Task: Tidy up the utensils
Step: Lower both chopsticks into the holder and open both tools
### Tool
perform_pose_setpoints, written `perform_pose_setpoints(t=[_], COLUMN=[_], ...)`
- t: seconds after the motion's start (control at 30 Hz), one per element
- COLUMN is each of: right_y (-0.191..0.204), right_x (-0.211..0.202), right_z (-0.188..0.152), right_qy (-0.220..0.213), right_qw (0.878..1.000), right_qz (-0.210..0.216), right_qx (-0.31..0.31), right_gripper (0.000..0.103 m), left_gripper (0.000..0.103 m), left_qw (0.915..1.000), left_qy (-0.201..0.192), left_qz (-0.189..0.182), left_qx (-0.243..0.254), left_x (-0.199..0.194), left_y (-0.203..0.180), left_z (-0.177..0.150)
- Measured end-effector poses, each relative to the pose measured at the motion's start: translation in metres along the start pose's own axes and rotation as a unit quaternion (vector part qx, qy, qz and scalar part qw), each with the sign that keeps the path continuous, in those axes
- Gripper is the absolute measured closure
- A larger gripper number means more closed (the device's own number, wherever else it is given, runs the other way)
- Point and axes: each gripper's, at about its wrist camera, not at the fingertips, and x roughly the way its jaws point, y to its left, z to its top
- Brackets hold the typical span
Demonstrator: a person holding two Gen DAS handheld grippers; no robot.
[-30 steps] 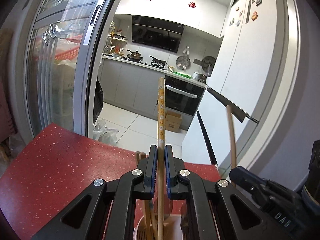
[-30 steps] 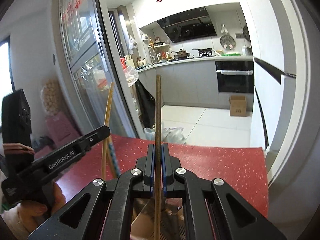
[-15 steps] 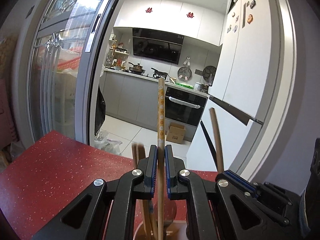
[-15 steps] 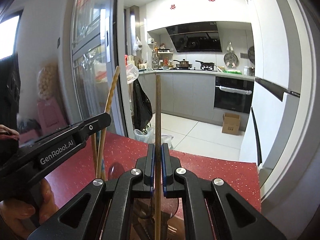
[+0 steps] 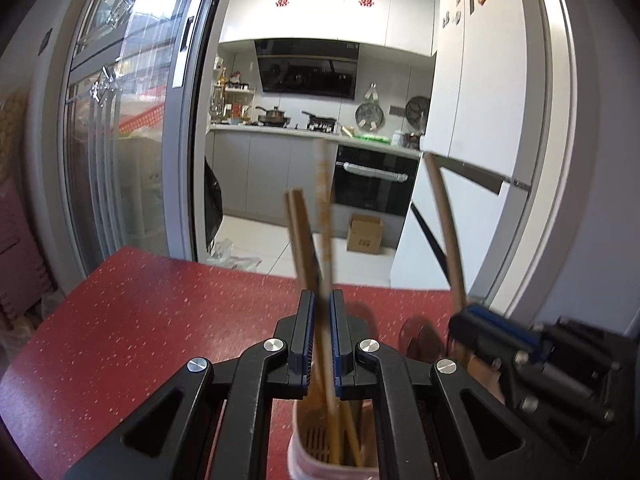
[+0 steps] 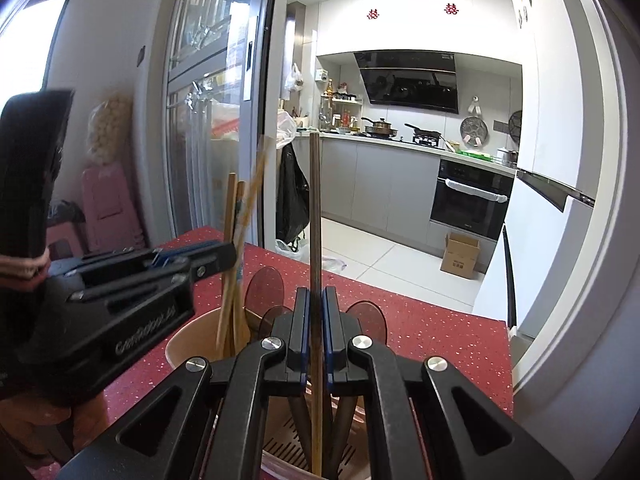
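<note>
Presently: left tool (image 5: 321, 336) parted around patterned chopstick (image 5: 322, 216), right tool (image 6: 314, 334) clenched on dark chopstick (image 6: 315, 216), both over holder (image 6: 188, 340); next, release into it.

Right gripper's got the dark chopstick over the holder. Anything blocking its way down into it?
Nothing visible does. The dark chopstick stands upright in the right gripper, its lower end already inside the slotted holder, between spoon handles there. The left gripper is off to the side.

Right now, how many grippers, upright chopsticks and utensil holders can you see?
Grippers: 2 (left gripper, right gripper)
Chopsticks: 4 (dark chopstick, patterned chopstick, plain wooden chopsticks)
Utensil holder: 1
Total: 7
</note>
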Motion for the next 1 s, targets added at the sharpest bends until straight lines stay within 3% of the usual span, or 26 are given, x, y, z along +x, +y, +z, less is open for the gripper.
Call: perform_pose_setpoints(t=[0.3,0.63,0.9,1.0], right_y=[0.018,0.009,0.004,0.009], right_x=[0.008,0.005,-0.007,-0.007], right_z=[0.002,-0.003,-0.007,-0.007], right_qy=[0.001,0.032,0.028,0.025], right_qw=[0.998,0.999,0.999,1.000], right_qz=[-0.014,-0.003,0.007,-0.004], right_qx=[-0.053,-0.017,0.020,0.006], right_gripper=[0.097,0.097,0.096,0.096], left_gripper=[0.067,0.067,0.067,0.067], left_qw=[0.9997,0.9992,0.9992,0.9990], left_qy=[0.024,0.036,0.036,0.038], left_qz=[0.009,0.016,0.020,0.024], left_qx=[-0.006,-0.005,0.001,0.002], left_x=[-0.005,-0.017,-0.033,-0.039], left_y=[0.008,0.012,0.017,0.021], left_z=[-0.006,-0.010,-0.015,-0.018])
